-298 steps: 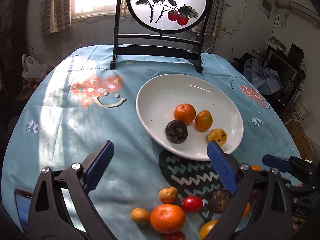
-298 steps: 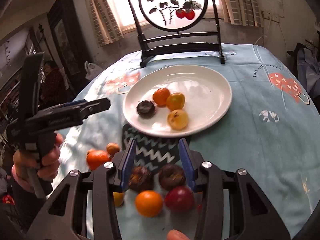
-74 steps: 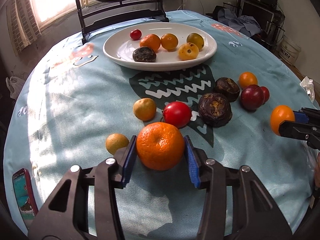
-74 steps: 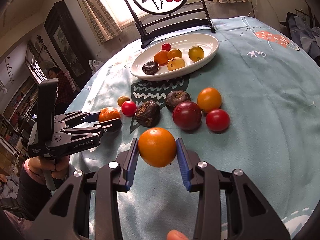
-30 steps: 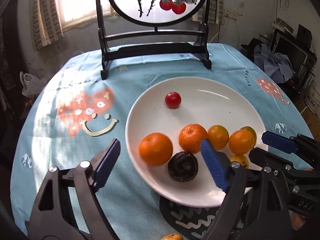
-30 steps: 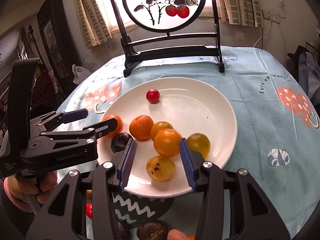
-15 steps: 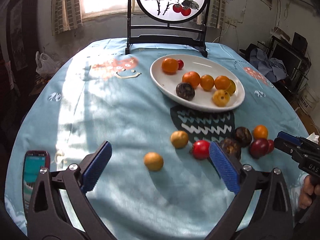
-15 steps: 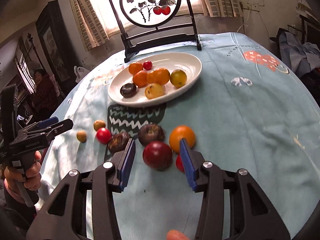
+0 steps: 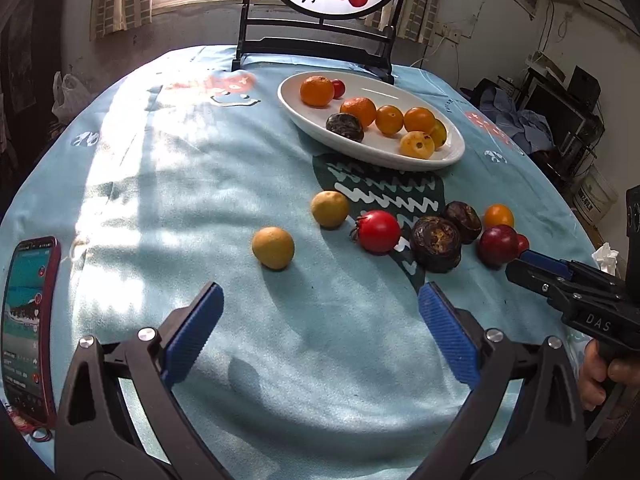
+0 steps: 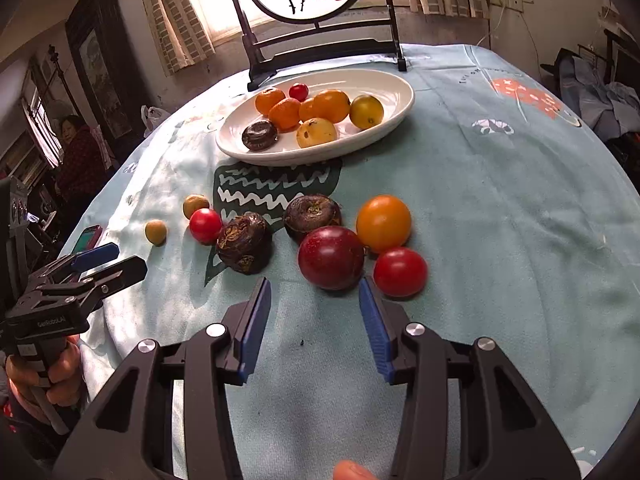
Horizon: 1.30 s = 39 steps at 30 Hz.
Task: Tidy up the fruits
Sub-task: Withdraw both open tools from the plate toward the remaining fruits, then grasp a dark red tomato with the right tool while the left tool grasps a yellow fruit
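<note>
A white plate (image 9: 304, 122) (image 10: 394, 114) holds several oranges, a yellow fruit, a small red tomato and a dark brown fruit. Loose on the blue cloth lie two yellow-brown fruits (image 9: 273, 248), (image 9: 330, 208), a red tomato (image 9: 378, 231), two dark brown fruits (image 9: 435, 243), a dark red plum (image 10: 331, 257), an orange (image 10: 383, 223) and a small red tomato (image 10: 400, 271). My left gripper (image 9: 320, 334) is open and empty, just short of the nearer yellow-brown fruit. My right gripper (image 10: 314, 328) is open and empty, just short of the plum.
A black stand with a round painted screen (image 9: 316, 46) is behind the plate. A phone (image 9: 26, 324) lies at the table's left edge. A white tissue (image 9: 606, 256) lies at the right edge. A person (image 10: 78, 152) sits beyond the table.
Both grippers have moved a little closer to the loose fruit. Both stay open and empty. Earlier each put an orange on the plate.
</note>
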### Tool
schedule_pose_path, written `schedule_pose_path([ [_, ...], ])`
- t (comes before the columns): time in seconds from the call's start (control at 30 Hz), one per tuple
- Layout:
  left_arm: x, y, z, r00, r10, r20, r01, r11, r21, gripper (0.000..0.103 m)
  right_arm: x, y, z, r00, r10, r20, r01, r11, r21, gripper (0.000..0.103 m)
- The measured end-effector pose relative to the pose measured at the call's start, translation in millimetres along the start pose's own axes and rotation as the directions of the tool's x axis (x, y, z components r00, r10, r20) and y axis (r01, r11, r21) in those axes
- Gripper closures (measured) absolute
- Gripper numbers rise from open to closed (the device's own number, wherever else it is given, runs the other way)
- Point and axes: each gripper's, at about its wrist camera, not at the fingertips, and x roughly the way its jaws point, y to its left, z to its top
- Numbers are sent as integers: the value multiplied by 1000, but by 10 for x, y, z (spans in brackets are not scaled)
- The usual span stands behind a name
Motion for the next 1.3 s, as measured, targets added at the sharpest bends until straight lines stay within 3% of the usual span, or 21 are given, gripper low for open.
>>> schedule_pose_path([
  [0.47, 27, 59, -5, 999, -32, -17, 32, 999, -34, 3, 262, 21, 175, 996, -74, -48, 74, 997, -18, 57],
  [0.57, 36, 51, -5, 999, -33, -23, 32, 999, -32, 3, 247, -2, 168, 996, -80, -44, 80, 997, -8, 64],
  [0.77, 65, 75, -1, 999, -38, -33, 36, 998, -46, 3, 106, -106, 90, 1000, 16, -4, -15, 998, 60, 64],
  [0.97, 54, 91, 27, 999, -41, -20, 40, 998, -46, 4, -91, -186, 5, 990, 125, 67, -131, 986, 102, 64],
  [1.03, 66, 102, 85, 1000, -3, -15, 3, 1000, -20, 6, -139, -183, -9, 986, 145, 85, -153, 984, 95, 64],
  [1.13, 96, 132, 200, 999, 32, -14, -31, 999, 16, 18, -160, -181, -15, 981, 169, 91, -178, 979, 95, 64],
  [1.2, 158, 153, 269, 999, 22, -39, -20, 999, 30, 35, -153, -198, -15, 980, 176, 89, -185, 977, 103, 64],
  [1.3, 256, 158, 309, 997, 53, -64, -49, 997, 62, 47, -146, -229, -15, 979, 183, 88, -193, 974, 118, 64],
])
